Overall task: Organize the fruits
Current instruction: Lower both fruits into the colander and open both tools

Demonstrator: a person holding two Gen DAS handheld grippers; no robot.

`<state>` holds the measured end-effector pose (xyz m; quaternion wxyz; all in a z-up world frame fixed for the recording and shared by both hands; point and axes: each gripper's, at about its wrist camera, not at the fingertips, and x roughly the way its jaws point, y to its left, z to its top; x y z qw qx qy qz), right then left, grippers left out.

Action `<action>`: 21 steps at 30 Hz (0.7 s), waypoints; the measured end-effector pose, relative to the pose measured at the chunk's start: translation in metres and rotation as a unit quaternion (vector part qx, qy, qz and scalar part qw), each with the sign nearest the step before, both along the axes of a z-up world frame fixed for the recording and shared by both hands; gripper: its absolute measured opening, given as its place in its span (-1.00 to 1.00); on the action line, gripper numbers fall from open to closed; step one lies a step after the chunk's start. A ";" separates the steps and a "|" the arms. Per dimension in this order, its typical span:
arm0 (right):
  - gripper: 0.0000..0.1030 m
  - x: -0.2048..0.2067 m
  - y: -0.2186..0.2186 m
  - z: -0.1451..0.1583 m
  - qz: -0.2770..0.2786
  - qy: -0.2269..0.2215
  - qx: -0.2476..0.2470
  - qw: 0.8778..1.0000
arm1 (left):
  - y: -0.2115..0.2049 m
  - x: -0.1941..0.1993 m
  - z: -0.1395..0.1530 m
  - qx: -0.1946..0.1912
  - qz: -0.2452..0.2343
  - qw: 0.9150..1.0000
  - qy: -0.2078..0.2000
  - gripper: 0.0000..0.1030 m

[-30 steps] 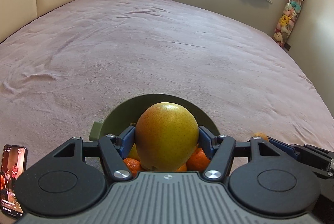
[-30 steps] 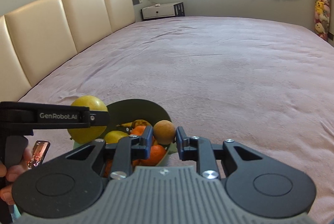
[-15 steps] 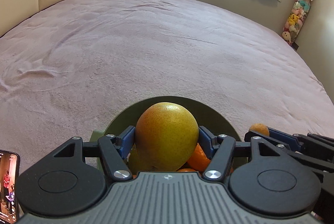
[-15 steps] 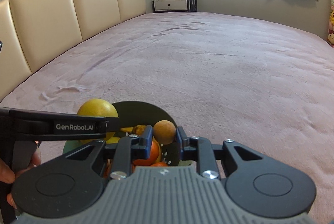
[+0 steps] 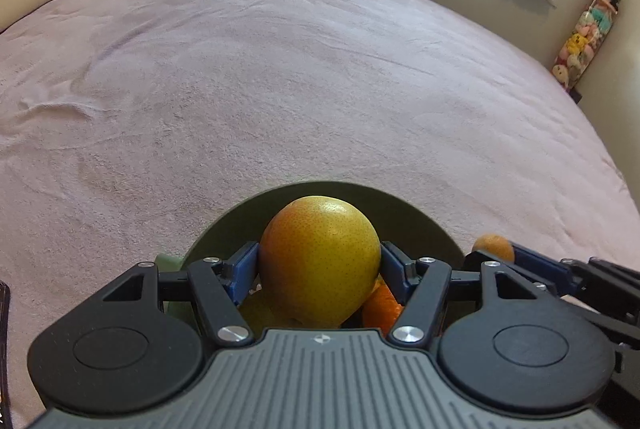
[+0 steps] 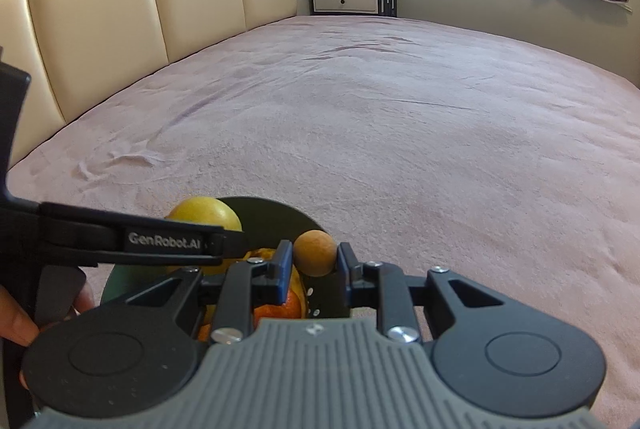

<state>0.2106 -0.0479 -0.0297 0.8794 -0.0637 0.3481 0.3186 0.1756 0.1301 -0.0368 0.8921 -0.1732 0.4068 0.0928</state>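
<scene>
A: What is the left tool (image 5: 319, 263) doing?
B: Its blue pads pinch a big yellow-orange pear (image 5: 320, 261) at bottom centre of the left view, right over the green bowl (image 5: 416, 217) on the pink bed (image 5: 280, 89).

A: And the right tool (image 6: 314, 261)?
B: Pressed close on a small tan fruit (image 6: 315, 253), low centre of the right view, above the bowl's (image 6: 276, 217) right side.

A: What lies in the bowl?
B: Oranges (image 6: 286, 305), partly hidden under the tools. The left tool crosses the lower left of the right view, the pear (image 6: 204, 215) showing behind it, with fingers (image 6: 16, 321) at the left edge.

A: Anything else?
B: A cream headboard (image 6: 140, 9) at upper left, a white cabinet (image 6: 348, 1) by the far wall, and plush toys (image 5: 580, 41) at the right edge of the left view.
</scene>
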 end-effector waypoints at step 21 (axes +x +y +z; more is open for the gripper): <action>-0.60 -0.002 0.010 -0.014 0.018 0.014 -0.018 1.000 | 0.012 -0.001 -0.006 -0.056 0.023 0.998 -0.018 0.44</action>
